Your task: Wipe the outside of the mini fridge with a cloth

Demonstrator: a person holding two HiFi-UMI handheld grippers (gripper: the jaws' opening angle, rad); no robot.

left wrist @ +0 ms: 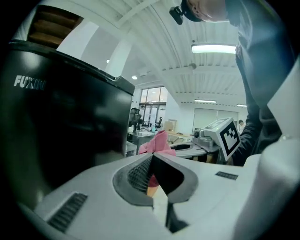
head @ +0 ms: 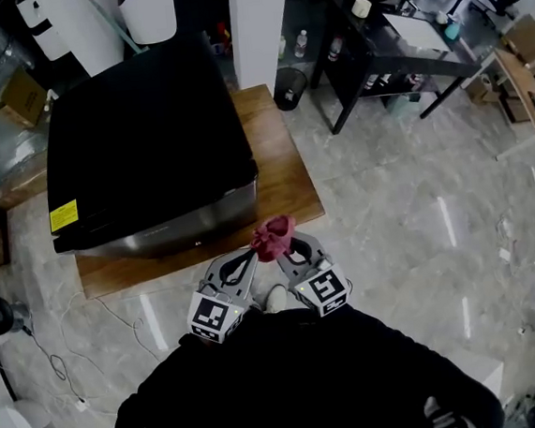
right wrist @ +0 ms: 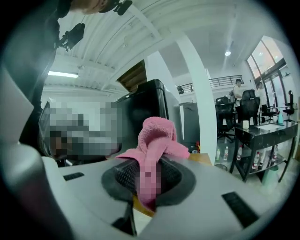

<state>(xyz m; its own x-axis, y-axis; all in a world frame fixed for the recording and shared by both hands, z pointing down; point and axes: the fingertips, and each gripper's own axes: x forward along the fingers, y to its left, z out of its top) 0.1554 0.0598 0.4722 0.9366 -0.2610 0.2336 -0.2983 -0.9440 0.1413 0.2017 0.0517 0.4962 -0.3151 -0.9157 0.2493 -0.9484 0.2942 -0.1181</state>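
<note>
Cloth (head: 273,238) held by both claws, fridge (head: 138,136) not touched yet.
Right claw (right wrist: 149,176) pinches the cloth mid-fold. Left claw (left wrist: 151,159) looks pressed shut on its edge, probably to bunch a wiping pad. Both hover at the surface's (head: 288,178) front edge, and the fridge fills its left side.

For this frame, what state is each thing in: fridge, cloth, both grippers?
mini fridge: door shut, upright on the wooden platform.
cloth: bunched, held up by both grippers.
left gripper: jaws shut on the cloth.
right gripper: jaws shut on the cloth.
</note>
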